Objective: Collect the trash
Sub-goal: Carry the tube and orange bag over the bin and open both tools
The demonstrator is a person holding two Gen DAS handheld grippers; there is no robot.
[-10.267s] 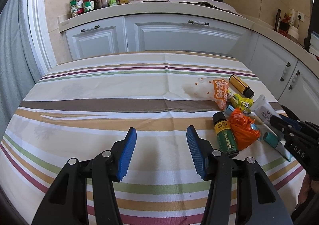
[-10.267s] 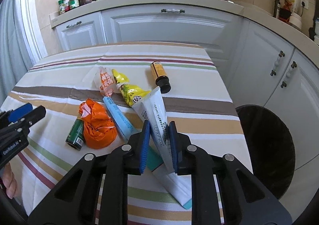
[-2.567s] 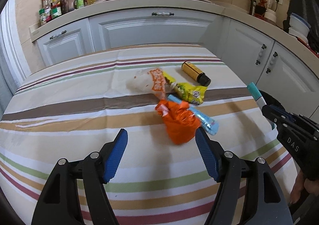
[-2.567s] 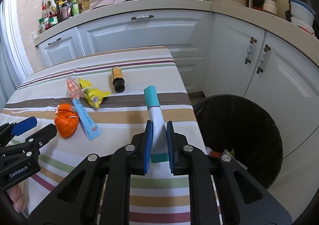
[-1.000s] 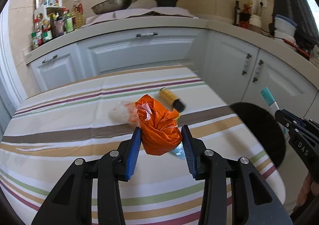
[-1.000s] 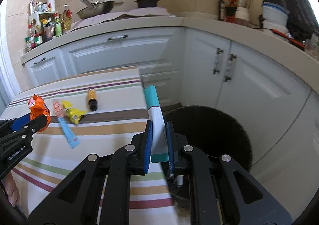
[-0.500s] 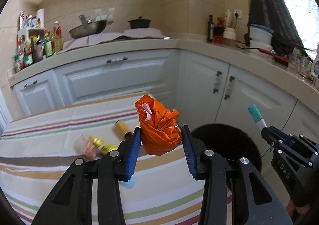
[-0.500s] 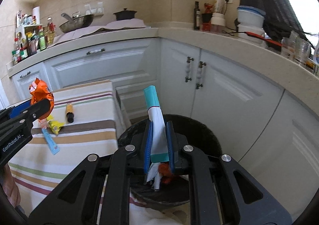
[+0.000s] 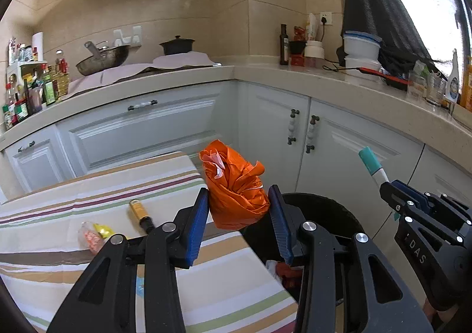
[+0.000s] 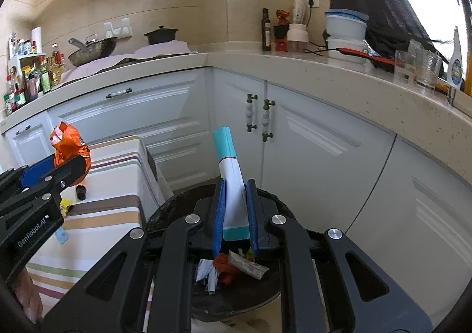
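My left gripper (image 9: 239,206) is shut on a crumpled orange bag (image 9: 236,185) and holds it in the air near the table's right edge, beside the black trash bin (image 9: 333,215). My right gripper (image 10: 235,194) is shut on a white and teal tube (image 10: 231,182) and holds it upright directly over the bin (image 10: 236,297), which has scraps of trash inside. The orange bag also shows at the left of the right wrist view (image 10: 69,148), and the tube at the right of the left wrist view (image 9: 372,166).
On the striped table (image 9: 88,244) lie a yellow bottle (image 9: 141,213), a yellow wrapper (image 9: 103,231) and an orange-printed wrapper (image 9: 90,237). White cabinets (image 10: 309,141) and a cluttered counter (image 10: 354,67) stand behind the bin.
Both grippers have moved right, off the table toward the bin, still holding their items. The right gripper with the tube now hangs over the bin's opening.
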